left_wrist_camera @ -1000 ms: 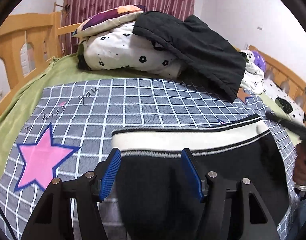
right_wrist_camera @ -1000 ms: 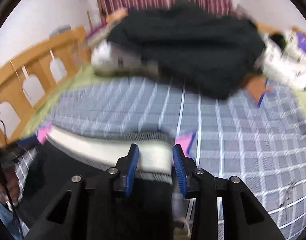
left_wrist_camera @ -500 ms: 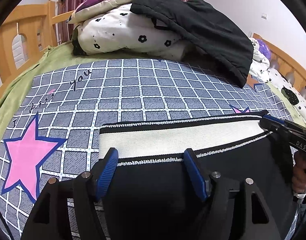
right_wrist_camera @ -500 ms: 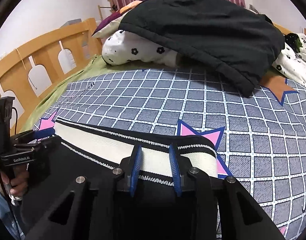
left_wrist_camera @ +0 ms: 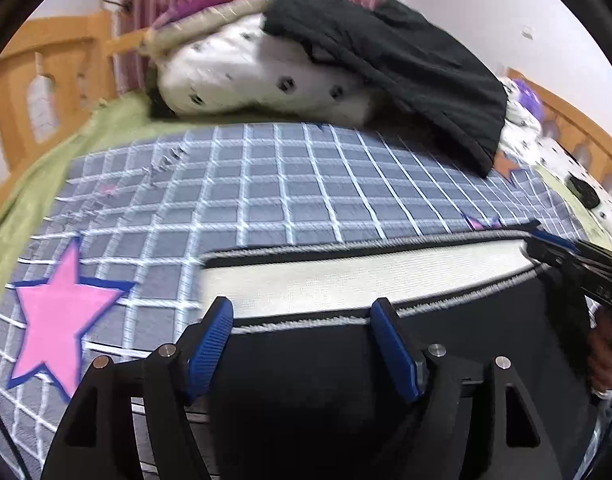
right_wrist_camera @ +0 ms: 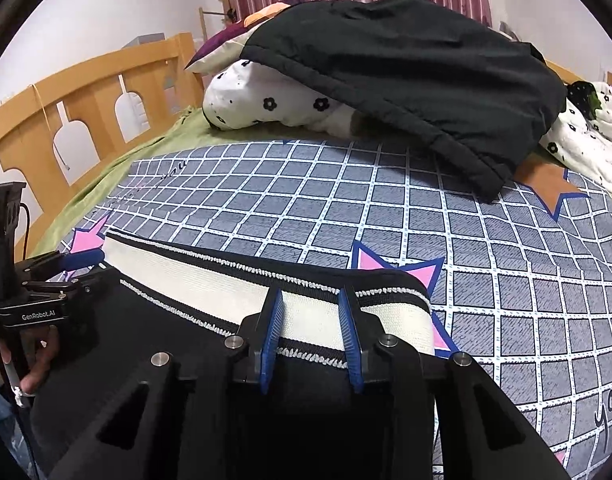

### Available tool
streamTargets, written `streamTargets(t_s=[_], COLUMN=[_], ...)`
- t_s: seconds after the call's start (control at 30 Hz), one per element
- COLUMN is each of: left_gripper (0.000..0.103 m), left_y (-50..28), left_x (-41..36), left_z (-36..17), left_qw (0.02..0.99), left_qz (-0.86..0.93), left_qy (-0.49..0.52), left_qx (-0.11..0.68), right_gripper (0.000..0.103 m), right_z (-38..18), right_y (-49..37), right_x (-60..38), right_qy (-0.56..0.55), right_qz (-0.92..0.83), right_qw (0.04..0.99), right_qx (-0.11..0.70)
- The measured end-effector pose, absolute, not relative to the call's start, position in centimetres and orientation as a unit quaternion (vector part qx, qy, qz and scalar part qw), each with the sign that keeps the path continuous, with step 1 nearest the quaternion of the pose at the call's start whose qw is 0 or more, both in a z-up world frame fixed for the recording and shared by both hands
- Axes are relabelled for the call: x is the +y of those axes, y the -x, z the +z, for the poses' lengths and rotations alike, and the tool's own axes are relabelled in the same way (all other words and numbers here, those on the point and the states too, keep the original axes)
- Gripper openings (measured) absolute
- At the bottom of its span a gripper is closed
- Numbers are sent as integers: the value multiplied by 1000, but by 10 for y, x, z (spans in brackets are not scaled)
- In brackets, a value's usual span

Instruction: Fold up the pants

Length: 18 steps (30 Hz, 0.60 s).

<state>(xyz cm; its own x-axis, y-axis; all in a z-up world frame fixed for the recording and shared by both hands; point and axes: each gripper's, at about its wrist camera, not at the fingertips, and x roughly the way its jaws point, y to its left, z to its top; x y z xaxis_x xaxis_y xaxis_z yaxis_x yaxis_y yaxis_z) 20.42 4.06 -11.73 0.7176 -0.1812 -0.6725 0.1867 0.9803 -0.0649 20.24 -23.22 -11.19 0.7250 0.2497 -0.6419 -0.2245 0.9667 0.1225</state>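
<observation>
Black pants [right_wrist_camera: 165, 336] with a white waistband [left_wrist_camera: 346, 276] lie flat on the checked sheet [right_wrist_camera: 306, 200], the waistband stretched between the two grippers. My left gripper [left_wrist_camera: 301, 308] stands at the band's left end. Its jaws are opening; the black cloth lies between the blue fingers [left_wrist_camera: 209, 340] and the pads do not press on it. My right gripper [right_wrist_camera: 310, 296] is shut on the waistband [right_wrist_camera: 225, 292] near its right end, a short piece sticking out past it. Each wrist view also catches the other gripper: the left gripper [right_wrist_camera: 85, 268], the right gripper [left_wrist_camera: 546, 246].
A black jacket [right_wrist_camera: 406, 60] lies over a white flowered quilt [right_wrist_camera: 265, 100] at the far side of the bed. A wooden rail [right_wrist_camera: 85, 96] runs along the left. A pink star [left_wrist_camera: 57, 320] is printed on the sheet. A person's hand [right_wrist_camera: 33, 364] holds the left gripper.
Both grippers came down with the pants, and the waistband now lies spread on the sheet. The left fingers have spread wider; the right fingers have drawn closer on the band.
</observation>
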Motion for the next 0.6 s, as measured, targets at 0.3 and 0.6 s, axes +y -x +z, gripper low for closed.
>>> streamTargets(t_s=[0.3, 0.6], left_gripper=[82, 80], left_y=[-224, -217], left_x=[66, 62], left_z=[-133, -131], left_qw=[911, 910], left_qz=[-106, -108], left_qy=[64, 66], left_qx=[393, 395], right_gripper=[30, 30], right_z=[-113, -116], right_y=[-203, -203], right_x=[-229, -239], right_qy=[33, 2], right_qz=[80, 97], right_qw=[934, 934], right_qx=[346, 345])
